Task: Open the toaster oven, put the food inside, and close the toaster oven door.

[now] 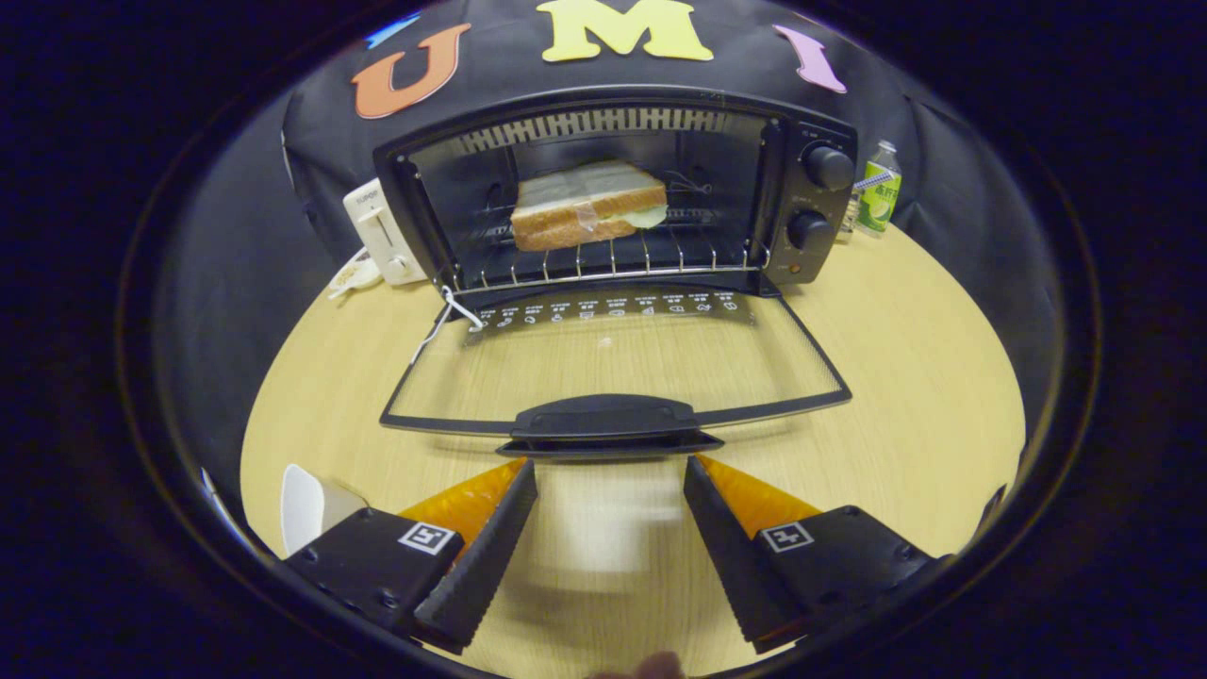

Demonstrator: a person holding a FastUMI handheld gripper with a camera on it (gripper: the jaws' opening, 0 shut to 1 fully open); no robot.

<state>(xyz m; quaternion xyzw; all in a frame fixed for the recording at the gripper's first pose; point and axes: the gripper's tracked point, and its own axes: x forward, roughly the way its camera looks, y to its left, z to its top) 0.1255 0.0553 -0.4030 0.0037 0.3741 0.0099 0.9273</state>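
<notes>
Gripper view: claw [611, 471] wide, empty, just short of open toaster oven [613, 189] door handle [608, 420]; sandwich [589, 217] on rack

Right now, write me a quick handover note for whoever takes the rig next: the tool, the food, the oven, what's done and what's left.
Tool: open, holding nothing, fingers spread just short of the door handle.
Toaster oven: on the wooden table, its glass door folded down flat toward the tool.
Food: the wrapped sandwich sits on the wire rack inside the oven.
Done: door opened, sandwich placed inside.
Left: lift the door by its handle and shut it.
Nearby: a white toaster beside the oven on one side, a small bottle on the knob side.
</notes>
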